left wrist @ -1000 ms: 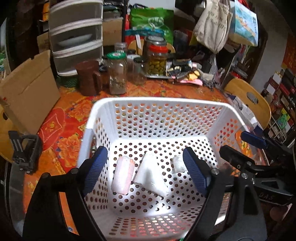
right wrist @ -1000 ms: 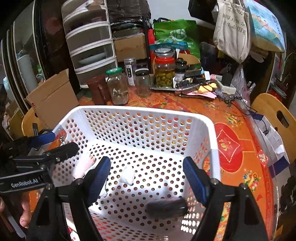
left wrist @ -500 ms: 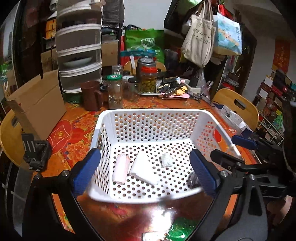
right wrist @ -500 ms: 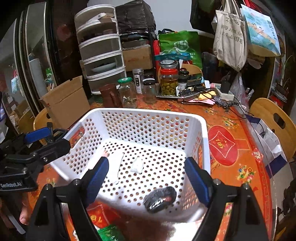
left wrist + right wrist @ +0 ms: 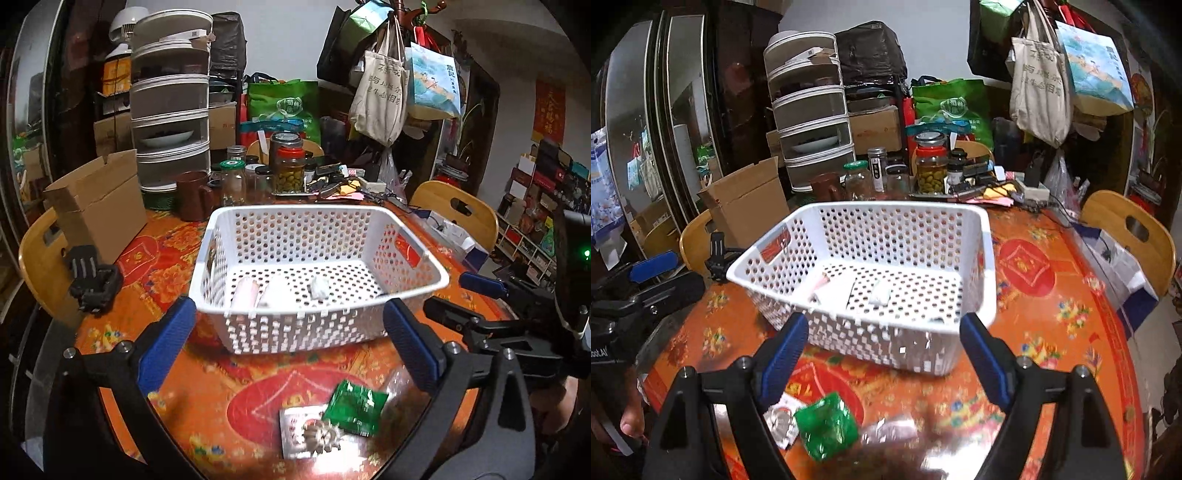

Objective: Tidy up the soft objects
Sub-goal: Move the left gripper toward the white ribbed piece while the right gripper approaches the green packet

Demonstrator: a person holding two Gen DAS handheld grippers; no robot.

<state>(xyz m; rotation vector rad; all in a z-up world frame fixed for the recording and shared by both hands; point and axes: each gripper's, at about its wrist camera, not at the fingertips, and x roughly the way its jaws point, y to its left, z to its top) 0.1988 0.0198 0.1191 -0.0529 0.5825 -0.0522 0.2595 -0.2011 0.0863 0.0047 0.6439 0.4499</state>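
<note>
A white perforated basket [image 5: 439, 275] [image 5: 988, 258] stands on the red-orange table. In it lie a pink roll [image 5: 243, 293], a white folded pack [image 5: 277, 293] [image 5: 836, 290] and a small white wad [image 5: 319, 288] [image 5: 881, 295]. In front of the basket lie a green packet [image 5: 354, 408] [image 5: 827, 424], a silver foil pack [image 5: 295, 432] [image 5: 779, 421] and a clear wrapper [image 5: 890, 430]. My left gripper [image 5: 291, 349] is open and empty, just before the basket's near wall. My right gripper [image 5: 882, 360] is open and empty, also in front of the basket.
Jars [image 5: 290, 170], a brown mug [image 5: 194, 195] and a drawer tower [image 5: 171, 125] crowd the table's far side. A cardboard box [image 5: 99, 203] sits at the left. Wooden chairs [image 5: 458, 210] [image 5: 1130, 229] flank the table. A black clamp [image 5: 92, 280] sits on the left chair.
Both grippers have pulled back and up, out from over the basket. The table in front of it, with the green packet and foil pack, has come into view.
</note>
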